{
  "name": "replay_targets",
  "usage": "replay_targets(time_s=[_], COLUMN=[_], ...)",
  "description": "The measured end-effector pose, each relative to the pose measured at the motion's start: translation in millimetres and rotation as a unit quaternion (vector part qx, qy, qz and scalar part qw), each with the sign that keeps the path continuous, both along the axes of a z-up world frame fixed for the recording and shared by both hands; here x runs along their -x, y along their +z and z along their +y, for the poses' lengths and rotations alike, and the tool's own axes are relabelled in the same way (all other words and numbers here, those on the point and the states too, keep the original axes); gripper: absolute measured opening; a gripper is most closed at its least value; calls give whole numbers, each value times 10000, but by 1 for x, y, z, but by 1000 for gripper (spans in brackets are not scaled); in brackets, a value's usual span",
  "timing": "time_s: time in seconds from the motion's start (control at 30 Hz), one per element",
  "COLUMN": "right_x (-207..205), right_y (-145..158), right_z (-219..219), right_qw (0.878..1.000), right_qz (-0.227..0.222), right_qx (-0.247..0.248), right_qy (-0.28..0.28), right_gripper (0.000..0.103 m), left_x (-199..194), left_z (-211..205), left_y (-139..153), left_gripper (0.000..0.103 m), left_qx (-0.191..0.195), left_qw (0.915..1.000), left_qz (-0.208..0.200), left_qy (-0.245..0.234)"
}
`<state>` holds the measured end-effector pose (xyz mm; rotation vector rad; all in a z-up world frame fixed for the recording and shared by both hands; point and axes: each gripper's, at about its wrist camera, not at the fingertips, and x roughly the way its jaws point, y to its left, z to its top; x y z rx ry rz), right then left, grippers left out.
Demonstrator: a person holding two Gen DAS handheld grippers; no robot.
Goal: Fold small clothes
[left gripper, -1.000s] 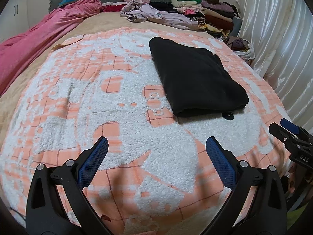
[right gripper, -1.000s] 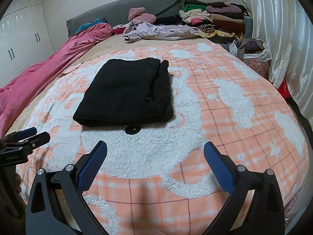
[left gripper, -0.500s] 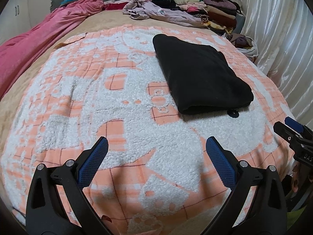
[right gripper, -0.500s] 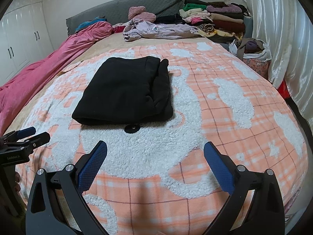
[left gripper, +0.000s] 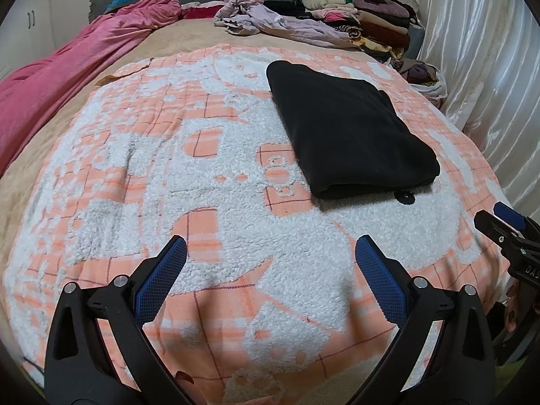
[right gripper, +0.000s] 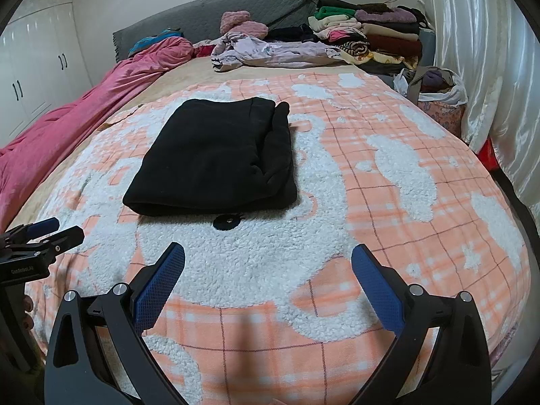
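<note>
Folded black garment (left gripper: 351,131) lying flat on the orange-and-white fleece blanket (left gripper: 141,175) that covers the bed, in the blanket's middle toward its right edge, folded into a compact rectangle with its thick fold edge facing the near edge; a small round black tag or button (right gripper: 228,222) lies on the blanket just beside that near fold. Left gripper (left gripper: 270,260) held above the near edge of the blanket, blue-padded fingers (left gripper: 162,278) spread wide with nothing between them, well apart from the garment. Right gripper (right gripper: 268,268) likewise above the near edge, fingers (right gripper: 378,297) wide and empty; it appears at the right margin of the left wrist view, as the left one does at the left margin of the right wrist view. Crumpled pink duvet (right gripper: 84,114) along the left edge of the bed; loose lilac clothing (right gripper: 270,52) and a stack of folded clothes (right gripper: 374,33) at the far right corner before the grey headboard (right gripper: 216,20); a filled cloth bag (right gripper: 438,101) beside the bed near the white curtain (right gripper: 489,67)
</note>
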<state>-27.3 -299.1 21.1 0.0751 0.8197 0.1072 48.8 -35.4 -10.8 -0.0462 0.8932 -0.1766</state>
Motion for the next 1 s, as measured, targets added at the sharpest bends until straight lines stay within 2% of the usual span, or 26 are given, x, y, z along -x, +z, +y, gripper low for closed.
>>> replay_targets(time_s=[1.0], right_x=[-1], right_y=[0], right_z=[-7], right_qw=[9999], right_qz=[11], right_qx=[69], right_qy=[-145], right_gripper=[99], left_x=[-1], left_z=[5], left_y=[-1], left_gripper=[94], left_qx=[-106], left_qw=[9999], left_qz=[14], left_qy=[-24])
